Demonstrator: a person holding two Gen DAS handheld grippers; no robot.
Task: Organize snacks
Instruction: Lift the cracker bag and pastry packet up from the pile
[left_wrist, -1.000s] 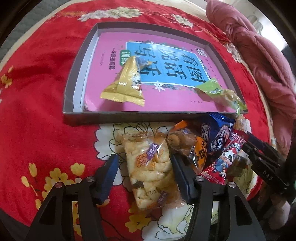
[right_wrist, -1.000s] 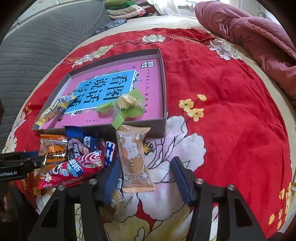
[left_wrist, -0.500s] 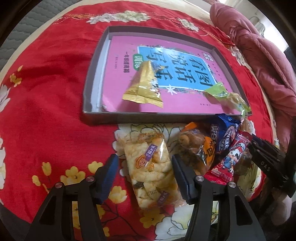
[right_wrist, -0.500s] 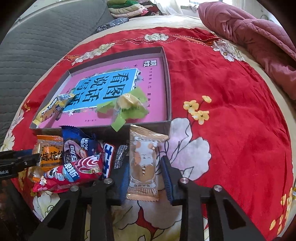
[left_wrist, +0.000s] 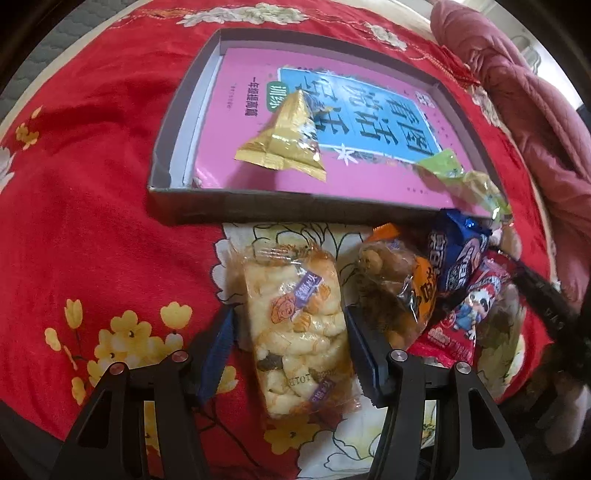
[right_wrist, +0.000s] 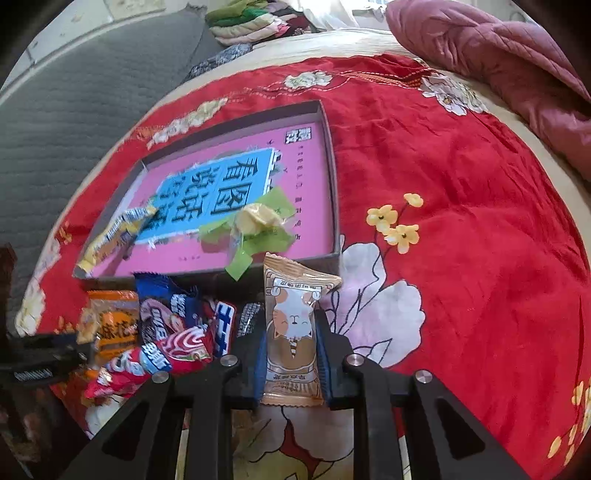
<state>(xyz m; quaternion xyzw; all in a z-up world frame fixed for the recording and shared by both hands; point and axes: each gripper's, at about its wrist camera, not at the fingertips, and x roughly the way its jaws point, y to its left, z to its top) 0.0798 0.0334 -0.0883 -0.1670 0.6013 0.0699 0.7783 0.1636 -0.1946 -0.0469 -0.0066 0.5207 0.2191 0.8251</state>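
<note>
The right gripper (right_wrist: 291, 354) jaws have closed onto the cat-print packet (right_wrist: 293, 332).

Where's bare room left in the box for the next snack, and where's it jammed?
Free: the box floor on the pink book toward its far wall, and a near strip between the gold packet and the green-wrapped candy. Outside, the red cloth beside the box is bare. Crowded: the snack pile against the box's near wall.

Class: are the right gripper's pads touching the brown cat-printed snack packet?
Touching. The right wrist view shows the right gripper with both blue pads pressed against the sides of the cat-printed packet.
</note>
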